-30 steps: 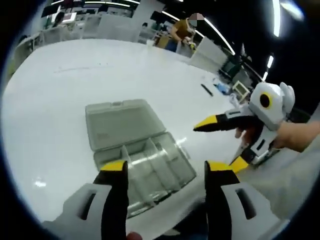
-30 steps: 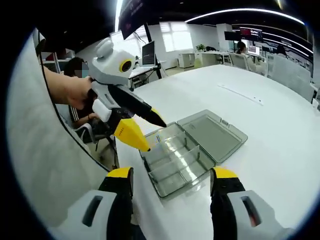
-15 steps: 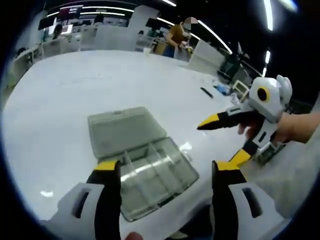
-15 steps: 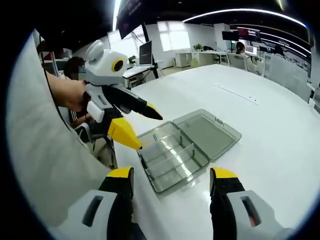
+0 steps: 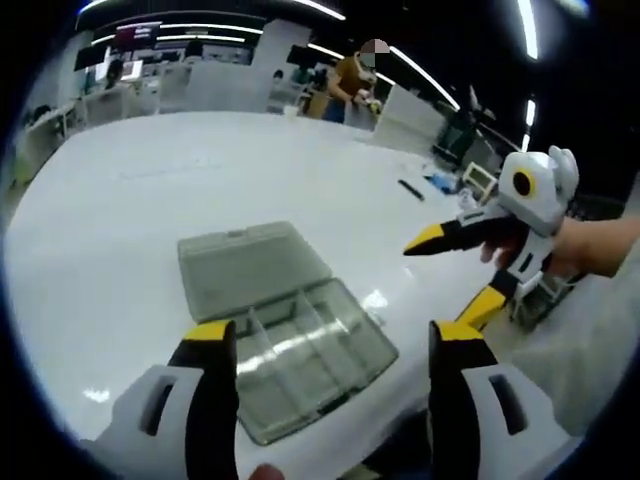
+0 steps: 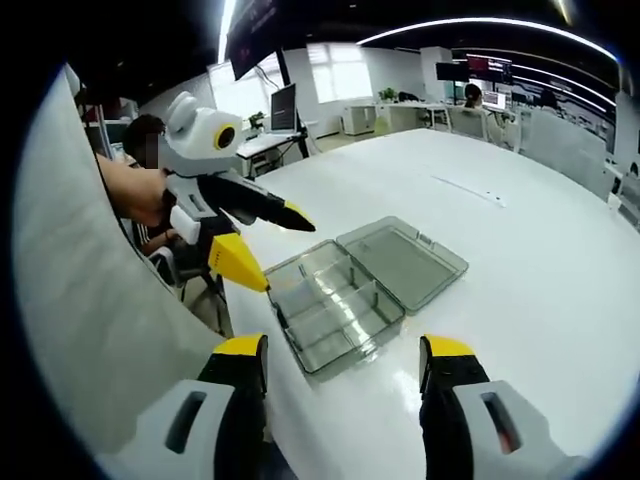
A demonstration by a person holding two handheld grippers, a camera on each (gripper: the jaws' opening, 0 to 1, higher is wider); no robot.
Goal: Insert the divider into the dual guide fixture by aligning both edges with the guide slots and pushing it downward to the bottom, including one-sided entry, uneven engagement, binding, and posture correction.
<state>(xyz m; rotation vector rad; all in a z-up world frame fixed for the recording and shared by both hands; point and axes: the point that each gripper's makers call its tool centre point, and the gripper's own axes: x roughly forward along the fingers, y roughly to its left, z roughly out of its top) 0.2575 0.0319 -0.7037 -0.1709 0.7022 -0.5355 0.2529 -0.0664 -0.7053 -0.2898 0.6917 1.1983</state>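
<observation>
Both grippers have drawn back from the open clear box (image 6: 345,295), jaws apart, its compartments holding nothing.

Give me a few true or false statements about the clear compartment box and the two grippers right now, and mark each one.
1. The clear compartment box lies open, its lid flat on the white table. True.
2. The left gripper is clamped on a divider. False: its jaws stand apart with nothing between them.
3. The right gripper is open and holds nothing. True.
4. The box is stacked on a second box. False: it rests directly on the table.
5. In the left gripper view, the right gripper's yellow-tipped jaws touch the box. False: they hang apart from it, off to its side.
</observation>
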